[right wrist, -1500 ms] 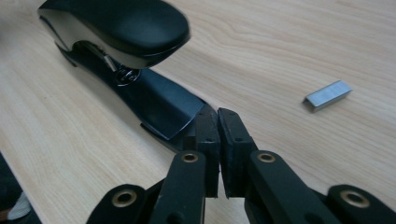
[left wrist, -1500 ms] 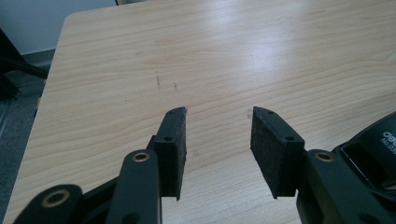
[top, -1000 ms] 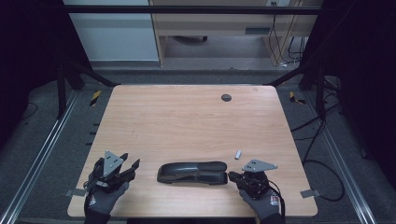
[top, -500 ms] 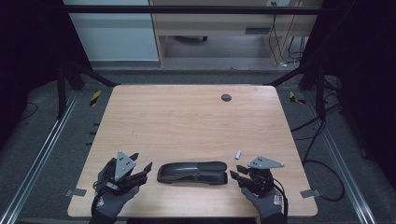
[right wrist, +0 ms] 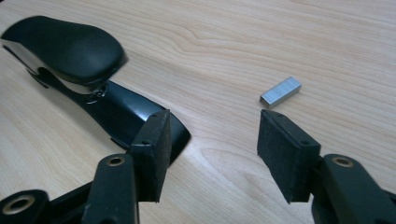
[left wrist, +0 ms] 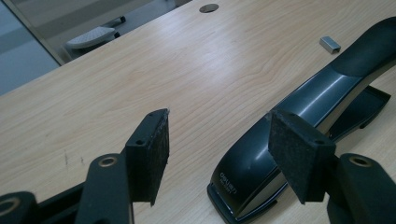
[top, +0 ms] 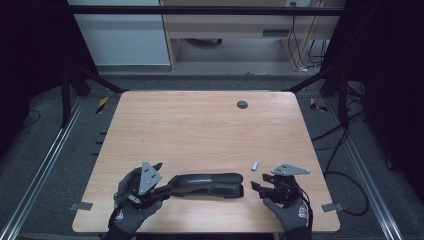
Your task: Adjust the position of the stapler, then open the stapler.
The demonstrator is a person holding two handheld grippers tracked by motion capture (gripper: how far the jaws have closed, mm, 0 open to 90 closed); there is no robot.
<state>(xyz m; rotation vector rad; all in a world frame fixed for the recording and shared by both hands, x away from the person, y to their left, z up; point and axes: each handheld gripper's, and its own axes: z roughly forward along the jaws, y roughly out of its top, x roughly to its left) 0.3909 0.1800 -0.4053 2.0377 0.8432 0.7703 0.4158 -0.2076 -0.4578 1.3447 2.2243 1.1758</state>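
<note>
Black stapler (top: 207,184) lies flat along the near edge of the table (top: 200,125), long axis running left-right, between the two grippers. Small strip of staples (top: 255,164) sits on the wood just beyond the stapler's right end, apart from it. Round grommet (top: 242,104) is far back on the table, well apart from everything.

Left gripper (top: 162,189) is at the stapler's left end, jaws just been opening, now gaping with nothing pinched. In the left gripper view the stapler (left wrist: 299,121) nose sits between the pads (left wrist: 154,149); the right pad is in front of its top, contact not clear, the left pad stands clear of it. Staples (left wrist: 329,44) show far up by the stapler's raised handle.

Right gripper (top: 257,187) is just off the stapler's right end, jaws also just been opening, wide and holding nothing. In the right gripper view the stapler (right wrist: 84,70) base runs behind the left pad (right wrist: 156,149); bare wood lies between the pads. Staples (right wrist: 280,91) lie just past the right pad, not touching.

Gloved hands hold both grippers low at the table's near edge.
</note>
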